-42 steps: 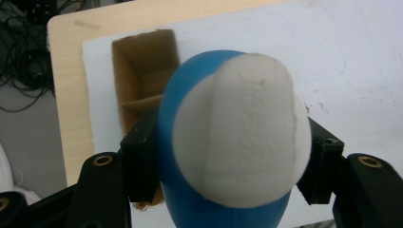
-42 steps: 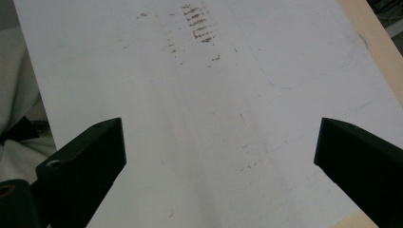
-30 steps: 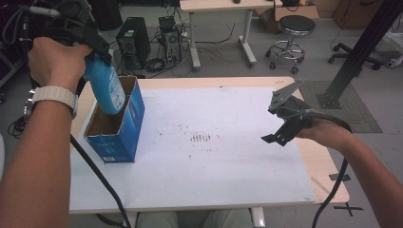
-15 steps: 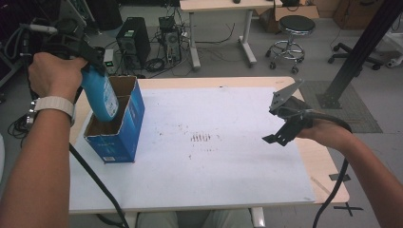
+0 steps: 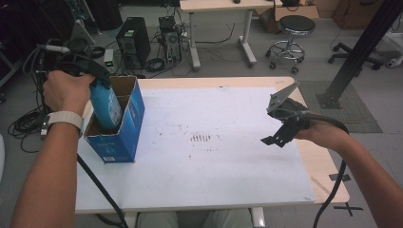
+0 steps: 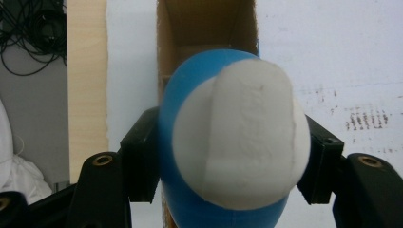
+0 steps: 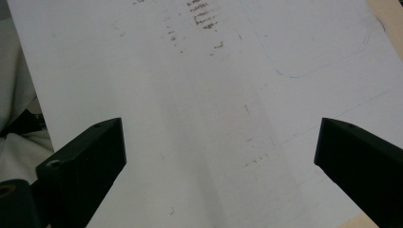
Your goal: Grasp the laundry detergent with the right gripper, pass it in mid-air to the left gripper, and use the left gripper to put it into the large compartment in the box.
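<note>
The left gripper (image 5: 97,83) is clamping a blue bottle (image 5: 105,107) between its black jaws, and the bottle is standing tilted inside the open top of a blue cardboard box (image 5: 128,128) — its lower part is sitting below the box's rim while its upper part is rising above it. In the left gripper view the bottle (image 6: 233,142) is showing its pale grey end toward the camera, with the jaws pressing on its blue sides and the box's brown inside (image 6: 204,28) lying just beyond it. The box is standing at the left edge of the white table (image 5: 214,156), its opening facing up. Well to the right of the box, the right gripper (image 5: 278,137) is hanging above the table's right part in the person's right hand (image 5: 318,135), its jaws spread wide with nothing between them — the right gripper view is looking down on bare white surface (image 7: 214,118) with a patch of dark smudges (image 7: 199,19) lying toward the box.
</note>
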Available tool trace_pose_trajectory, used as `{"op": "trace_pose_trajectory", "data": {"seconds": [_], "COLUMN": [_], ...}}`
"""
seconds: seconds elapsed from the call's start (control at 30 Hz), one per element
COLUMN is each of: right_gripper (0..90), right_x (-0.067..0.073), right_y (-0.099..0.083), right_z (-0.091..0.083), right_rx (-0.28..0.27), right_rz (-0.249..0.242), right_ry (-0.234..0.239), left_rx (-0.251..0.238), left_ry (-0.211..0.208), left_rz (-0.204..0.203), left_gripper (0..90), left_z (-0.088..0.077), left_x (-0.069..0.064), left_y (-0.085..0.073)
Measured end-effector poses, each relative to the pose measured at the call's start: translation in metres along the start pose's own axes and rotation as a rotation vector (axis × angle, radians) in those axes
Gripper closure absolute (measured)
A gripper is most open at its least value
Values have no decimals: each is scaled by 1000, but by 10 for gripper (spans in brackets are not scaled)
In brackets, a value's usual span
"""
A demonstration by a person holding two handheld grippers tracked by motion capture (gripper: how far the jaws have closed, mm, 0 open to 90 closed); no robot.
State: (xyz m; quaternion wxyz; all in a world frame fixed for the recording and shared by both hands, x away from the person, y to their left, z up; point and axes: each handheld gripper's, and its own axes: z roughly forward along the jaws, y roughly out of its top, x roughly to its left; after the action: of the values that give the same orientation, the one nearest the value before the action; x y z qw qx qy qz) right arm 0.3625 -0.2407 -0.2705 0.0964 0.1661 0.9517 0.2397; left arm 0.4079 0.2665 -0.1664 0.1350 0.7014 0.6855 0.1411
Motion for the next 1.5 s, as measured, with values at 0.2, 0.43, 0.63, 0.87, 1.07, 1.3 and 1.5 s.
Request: {"op": "trace_pose_trajectory", "data": {"seconds": [0.2, 0.43, 0.63, 0.87, 1.07, 1.3, 1.5], "right_gripper": [30, 30, 30, 30, 31, 30, 30], "right_x": [1, 1, 2, 2, 3, 2, 2], "right_y": [-1, -2, -3, -3, -3, -5, -6], "right_z": [4, 5, 8, 11, 12, 13, 13], "right_rx": [5, 13, 17, 22, 23, 23, 25], "right_rz": [6, 12, 15, 18, 17, 26, 27], "right_ry": [3, 3, 5, 6, 10, 10, 11], "left_rx": [-11, 1, 8, 21, 33, 52, 61], "left_ry": [-1, -4, -9, -2, -4, -8, -13], "left_rz": [2, 12, 13, 24, 28, 34, 35], "left_gripper": [380, 380, 380, 380, 380, 380, 380], "left_z": [20, 44, 62, 77, 88, 99, 105], "left_x": [3, 4, 4, 2, 2, 2, 2], "left_y": [-8, -14, -21, -26, -31, -34, -35]}}
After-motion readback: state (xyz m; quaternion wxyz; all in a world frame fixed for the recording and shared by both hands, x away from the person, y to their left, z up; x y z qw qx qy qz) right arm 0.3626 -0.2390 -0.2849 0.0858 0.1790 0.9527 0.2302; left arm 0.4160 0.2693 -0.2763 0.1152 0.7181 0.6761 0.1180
